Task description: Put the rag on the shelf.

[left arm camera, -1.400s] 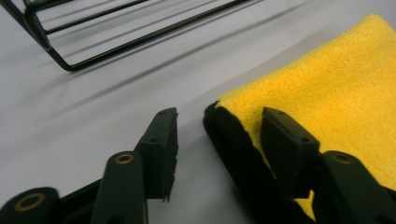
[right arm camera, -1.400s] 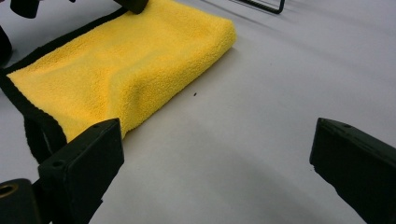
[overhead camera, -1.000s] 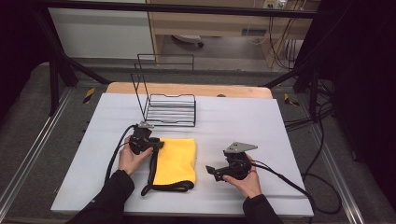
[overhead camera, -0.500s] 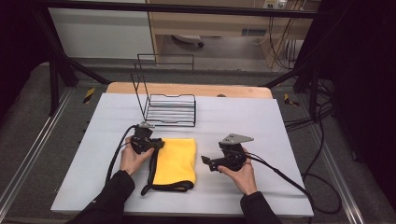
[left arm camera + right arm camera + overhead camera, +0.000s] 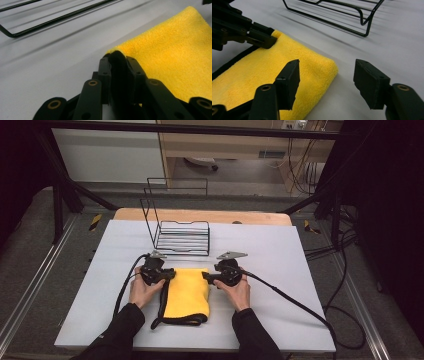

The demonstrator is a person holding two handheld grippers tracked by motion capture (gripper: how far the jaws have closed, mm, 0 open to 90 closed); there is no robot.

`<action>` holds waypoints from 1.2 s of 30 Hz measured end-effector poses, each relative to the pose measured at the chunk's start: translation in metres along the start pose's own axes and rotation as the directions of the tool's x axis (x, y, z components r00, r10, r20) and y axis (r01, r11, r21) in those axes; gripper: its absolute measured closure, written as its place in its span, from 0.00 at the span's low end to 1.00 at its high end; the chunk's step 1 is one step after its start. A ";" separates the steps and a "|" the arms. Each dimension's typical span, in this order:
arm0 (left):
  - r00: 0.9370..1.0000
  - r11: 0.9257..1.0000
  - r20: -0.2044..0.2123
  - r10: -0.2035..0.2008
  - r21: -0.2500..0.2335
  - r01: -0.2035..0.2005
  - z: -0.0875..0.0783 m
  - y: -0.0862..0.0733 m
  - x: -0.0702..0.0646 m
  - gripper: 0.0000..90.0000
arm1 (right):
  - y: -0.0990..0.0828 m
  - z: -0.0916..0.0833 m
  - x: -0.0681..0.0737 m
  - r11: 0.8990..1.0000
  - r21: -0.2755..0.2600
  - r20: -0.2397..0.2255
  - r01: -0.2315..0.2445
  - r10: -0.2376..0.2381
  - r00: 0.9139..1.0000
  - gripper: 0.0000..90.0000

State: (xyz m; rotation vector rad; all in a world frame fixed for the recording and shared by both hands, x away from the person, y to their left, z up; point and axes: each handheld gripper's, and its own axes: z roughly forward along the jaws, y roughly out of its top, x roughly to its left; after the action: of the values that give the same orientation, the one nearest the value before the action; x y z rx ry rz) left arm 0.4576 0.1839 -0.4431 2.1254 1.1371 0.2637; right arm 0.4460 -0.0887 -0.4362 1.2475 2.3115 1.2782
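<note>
A folded yellow cloth (image 5: 187, 295) with a black edge lies on the white table top (image 5: 300, 270). My left gripper (image 5: 170, 275) is shut on its far left corner; the left gripper view shows the jaws pinching the black edge (image 5: 117, 58), and they have just been closing on it. My right gripper (image 5: 205, 276) is at the far right corner. Its jaws (image 5: 327, 72) stand open astride that corner of the cloth (image 5: 317, 67), one over the cloth and one over the table. They have just been closing, and the pads do not press. The left gripper (image 5: 268, 41) also shows in the right gripper view.
A black wire rack (image 5: 182, 237) stands just behind the cloth, close to both grippers. Cables trail from each gripper, the right one (image 5: 300, 302) toward the table's right front edge. A wooden strip (image 5: 200, 215) runs along the back of the table.
The right gripper has moved left to the cloth's far right corner, and its jaws have narrowed. The left gripper has stayed at the far left corner.
</note>
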 end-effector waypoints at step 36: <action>0.999 0.999 0.045 -0.029 -0.029 0.030 -0.004 -0.002 0.006 0.89 | 0.004 0.016 -0.004 0.986 0.122 -0.061 -0.109 0.117 0.991 0.94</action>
State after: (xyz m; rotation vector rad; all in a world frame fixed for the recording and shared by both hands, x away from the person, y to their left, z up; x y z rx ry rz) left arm 0.4583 0.1912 -0.4420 2.0768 1.1308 0.2167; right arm 0.4599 -0.0811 -0.4435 1.4131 2.4277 1.2523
